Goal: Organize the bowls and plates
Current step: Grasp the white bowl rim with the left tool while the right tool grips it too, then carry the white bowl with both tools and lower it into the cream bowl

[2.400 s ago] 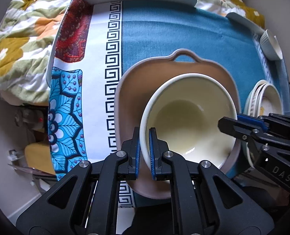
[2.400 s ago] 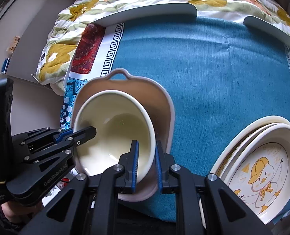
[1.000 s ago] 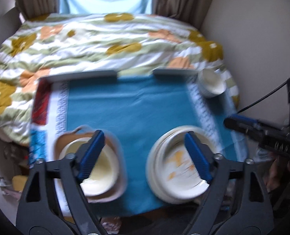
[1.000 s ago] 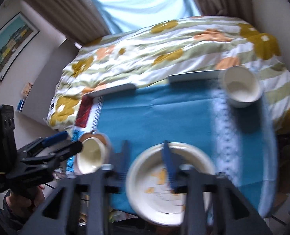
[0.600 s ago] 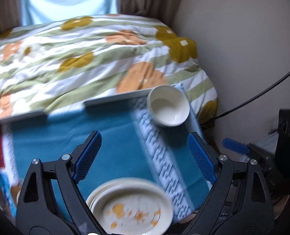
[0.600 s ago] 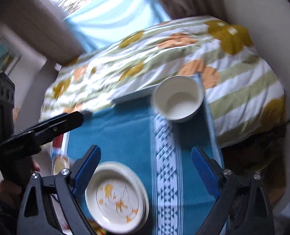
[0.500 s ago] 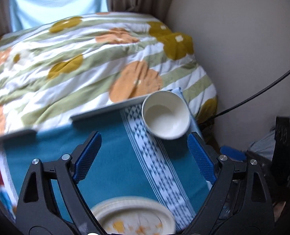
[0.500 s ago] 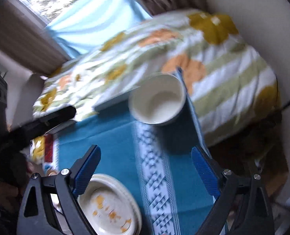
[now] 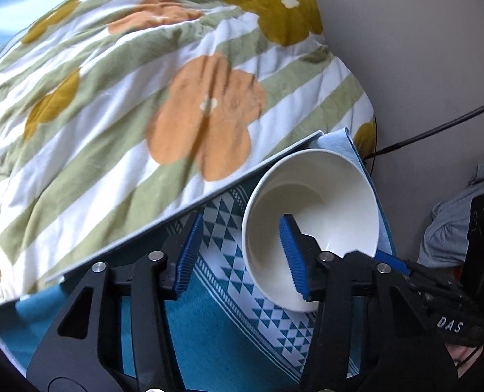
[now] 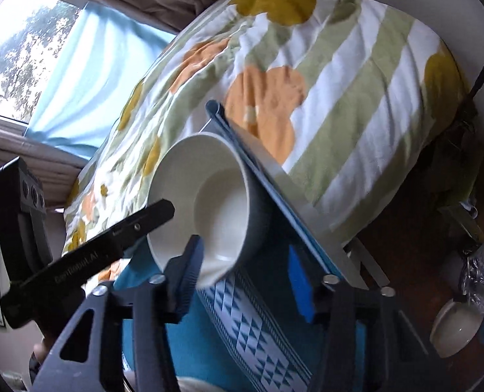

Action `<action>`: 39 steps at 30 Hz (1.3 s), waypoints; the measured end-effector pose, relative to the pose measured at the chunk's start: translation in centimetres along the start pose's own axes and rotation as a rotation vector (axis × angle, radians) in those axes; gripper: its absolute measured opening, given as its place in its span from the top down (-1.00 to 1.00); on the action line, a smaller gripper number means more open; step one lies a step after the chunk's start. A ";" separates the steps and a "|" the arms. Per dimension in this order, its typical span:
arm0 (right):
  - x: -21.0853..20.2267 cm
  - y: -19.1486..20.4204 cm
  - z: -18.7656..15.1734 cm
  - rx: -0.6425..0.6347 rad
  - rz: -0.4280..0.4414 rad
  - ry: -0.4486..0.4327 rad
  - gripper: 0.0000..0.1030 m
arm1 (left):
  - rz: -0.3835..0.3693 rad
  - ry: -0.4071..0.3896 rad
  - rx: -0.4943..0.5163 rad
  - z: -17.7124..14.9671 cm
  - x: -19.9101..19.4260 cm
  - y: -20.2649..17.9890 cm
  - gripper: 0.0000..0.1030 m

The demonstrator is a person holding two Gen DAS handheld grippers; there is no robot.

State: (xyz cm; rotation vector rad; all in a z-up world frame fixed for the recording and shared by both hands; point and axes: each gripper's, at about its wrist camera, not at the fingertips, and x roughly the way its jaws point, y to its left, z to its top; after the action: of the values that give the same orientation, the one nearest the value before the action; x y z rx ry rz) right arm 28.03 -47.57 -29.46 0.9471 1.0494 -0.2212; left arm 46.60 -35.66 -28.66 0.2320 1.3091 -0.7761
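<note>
The bowl (image 9: 310, 225) looks like glazed ceramic, smooth and softly glossy, cream-white inside. The left gripper (image 9: 242, 254) and right gripper (image 10: 248, 271) are matt black plastic with bright metal screw heads; their jaws carry ribbed blue rubbery pads. The teal tablecloth (image 9: 228, 336) is woven cloth, matt. The flowered quilt (image 9: 137, 91) is soft, puckered, matt fabric.

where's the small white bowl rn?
The small white ceramic bowl sits at the far right corner of the teal patterned tablecloth, beside the floral quilt. The open left claw straddles its near-left rim.
</note>
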 end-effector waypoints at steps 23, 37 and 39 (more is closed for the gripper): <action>0.9 0.5 1.1 -0.052 -0.064 -0.006 0.70 | 0.039 0.045 0.072 -0.4 1.4 -0.9 0.88; -5.4 7.3 -2.9 -0.351 0.021 0.070 0.73 | 0.135 -0.128 -0.172 -9.1 -11.6 -0.7 0.88; -6.0 8.5 -4.2 -0.399 0.045 0.093 0.73 | 0.155 -0.153 -0.218 -11.0 -13.6 -0.3 0.88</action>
State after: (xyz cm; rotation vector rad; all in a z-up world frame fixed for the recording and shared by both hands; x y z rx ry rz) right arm 27.13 -40.90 -20.52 0.6231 1.1049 0.0699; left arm 37.16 -24.45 -19.07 0.0962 1.2039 -0.5052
